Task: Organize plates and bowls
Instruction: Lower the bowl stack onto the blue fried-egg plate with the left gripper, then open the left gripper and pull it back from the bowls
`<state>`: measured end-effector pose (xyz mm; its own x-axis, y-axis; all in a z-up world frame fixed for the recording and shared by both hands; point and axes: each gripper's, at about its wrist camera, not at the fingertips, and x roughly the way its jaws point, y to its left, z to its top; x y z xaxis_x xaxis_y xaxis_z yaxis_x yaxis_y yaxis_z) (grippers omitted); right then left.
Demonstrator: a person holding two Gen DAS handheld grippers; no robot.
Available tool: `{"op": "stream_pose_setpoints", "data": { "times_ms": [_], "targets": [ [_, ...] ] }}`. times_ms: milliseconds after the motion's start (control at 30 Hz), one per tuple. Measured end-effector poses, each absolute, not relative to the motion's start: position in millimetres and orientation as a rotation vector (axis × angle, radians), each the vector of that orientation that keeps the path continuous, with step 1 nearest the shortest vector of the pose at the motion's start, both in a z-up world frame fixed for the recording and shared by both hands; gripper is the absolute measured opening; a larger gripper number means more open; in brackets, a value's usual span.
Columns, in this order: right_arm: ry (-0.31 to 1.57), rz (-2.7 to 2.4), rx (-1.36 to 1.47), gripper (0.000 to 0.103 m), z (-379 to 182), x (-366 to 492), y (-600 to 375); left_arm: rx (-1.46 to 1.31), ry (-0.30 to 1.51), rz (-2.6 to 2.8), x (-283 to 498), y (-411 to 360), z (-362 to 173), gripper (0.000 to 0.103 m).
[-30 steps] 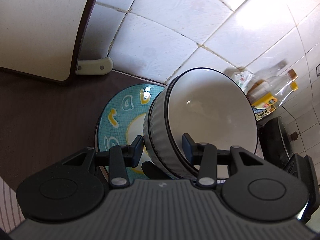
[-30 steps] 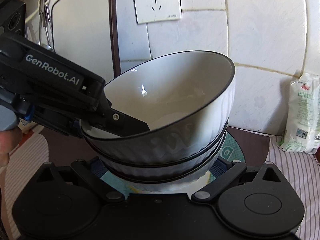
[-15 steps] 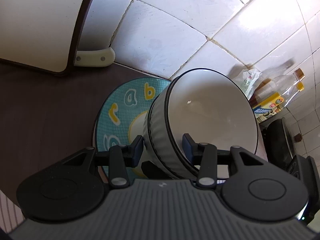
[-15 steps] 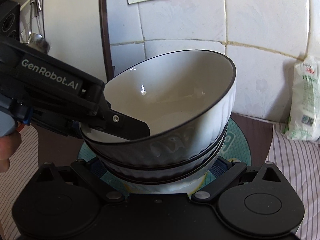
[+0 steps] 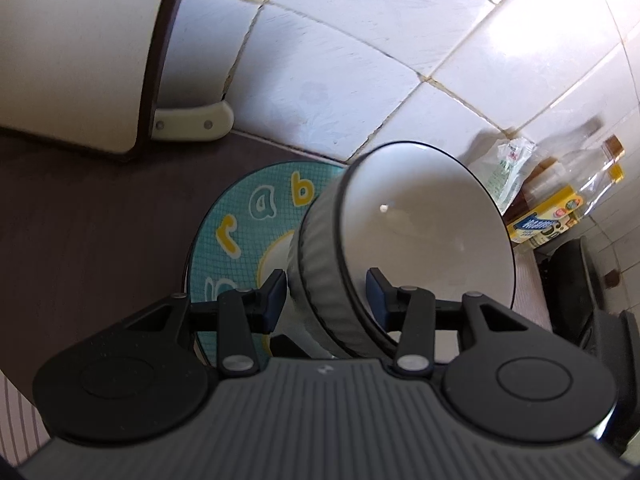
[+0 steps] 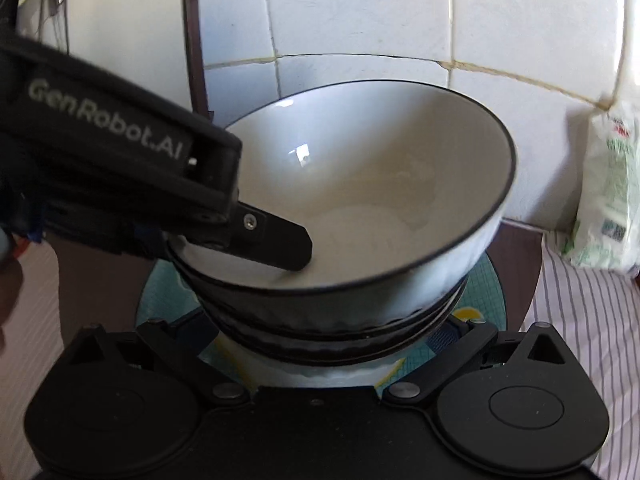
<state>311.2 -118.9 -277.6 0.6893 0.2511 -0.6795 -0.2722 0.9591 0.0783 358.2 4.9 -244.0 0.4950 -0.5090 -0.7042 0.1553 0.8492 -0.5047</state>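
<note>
Left wrist view first: your left gripper (image 5: 326,294) straddles the near wall of the top bowl (image 5: 424,224), one blue pad outside the ribbed side, the other inside the rim. The outer pad sits right at the ribbing, but whether it presses or has just come free you can't quite tell from here; there seems to be a sliver of slack. The bowl leans toward the tiled wall (image 5: 340,80), over the teal lettered plate (image 5: 244,216) on the dark countertop (image 5: 88,220). A bag and bottles (image 5: 560,200) stand off to the right.

Right wrist view now: the bowl stack (image 6: 340,320) shows clearly, the top bowl (image 6: 380,184) nested in at least two more ribbed bowls, all on that teal plate (image 6: 492,292). Your left gripper (image 6: 240,236) comes in from the left, one finger (image 6: 280,240) lying inside the bowl. Your right gripper's own fingers spread wide either side of the stack's base, tips hidden beneath the bowls; it reads as released, holding nothing. A striped cloth (image 6: 568,320) lies to the right.

By my reading, you're seating the top bowl into the stack. Next: let it settle level, ease the left pads apart fully, then lift the inner finger straight out without dragging the rim.
</note>
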Motion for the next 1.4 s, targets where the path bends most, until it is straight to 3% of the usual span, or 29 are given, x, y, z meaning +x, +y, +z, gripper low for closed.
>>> {"op": "stream_pose_setpoints", "data": {
  "times_ms": [133,367,600,1133,1233,1300,1400],
  "targets": [
    [0.795,0.289,-0.03,0.103,-269,304,-120,-0.412,0.96,-0.39,357,10,-239,0.043],
    [0.757,0.256,-0.019,0.103,-244,261,-126,-0.422,0.919,-0.364,340,16,-212,0.056],
    [0.81,0.183,0.158,0.103,-233,226,-145,-0.367,0.894,-0.404,306,21,-185,0.057],
    [0.714,0.011,0.067,0.103,-149,146,-169,-0.176,0.863,-0.358,203,49,-88,0.061],
    [0.708,0.005,0.039,0.103,-126,130,-168,-0.155,0.829,-0.339,182,56,-67,0.065],
    [0.725,0.021,0.03,0.103,-116,119,-168,-0.139,0.811,-0.317,169,61,-57,0.075],
    [0.72,0.019,0.002,0.103,-108,97,-165,-0.115,0.798,-0.302,149,67,-49,0.078]
  ]
}}
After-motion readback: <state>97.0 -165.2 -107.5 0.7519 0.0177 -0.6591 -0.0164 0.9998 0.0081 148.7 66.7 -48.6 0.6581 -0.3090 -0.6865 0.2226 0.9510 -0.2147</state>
